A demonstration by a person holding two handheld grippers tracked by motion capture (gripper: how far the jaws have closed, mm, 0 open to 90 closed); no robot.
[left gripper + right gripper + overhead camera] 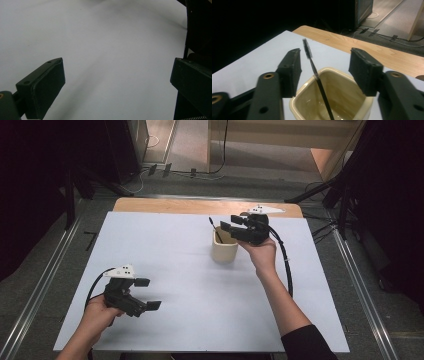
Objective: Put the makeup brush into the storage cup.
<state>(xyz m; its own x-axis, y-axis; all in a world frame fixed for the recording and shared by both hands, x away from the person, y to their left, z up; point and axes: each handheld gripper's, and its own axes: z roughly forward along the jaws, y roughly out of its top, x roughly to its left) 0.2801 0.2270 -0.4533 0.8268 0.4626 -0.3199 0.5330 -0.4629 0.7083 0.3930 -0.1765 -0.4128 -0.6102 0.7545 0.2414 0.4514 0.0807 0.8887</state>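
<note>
My right gripper (324, 68), open, brackets the brush (318, 80) leaning in the cup (362, 105) just below; left gripper (145, 295) open, far.

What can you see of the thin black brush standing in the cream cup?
The brush is a thin black wand with a short bristled tip, like a mascara wand. It stands tilted in the glossy cream cup, leaning on the rim, bristles up; its lower end runs out of frame. The right claw is open around it, pads apart, not touching.
</note>
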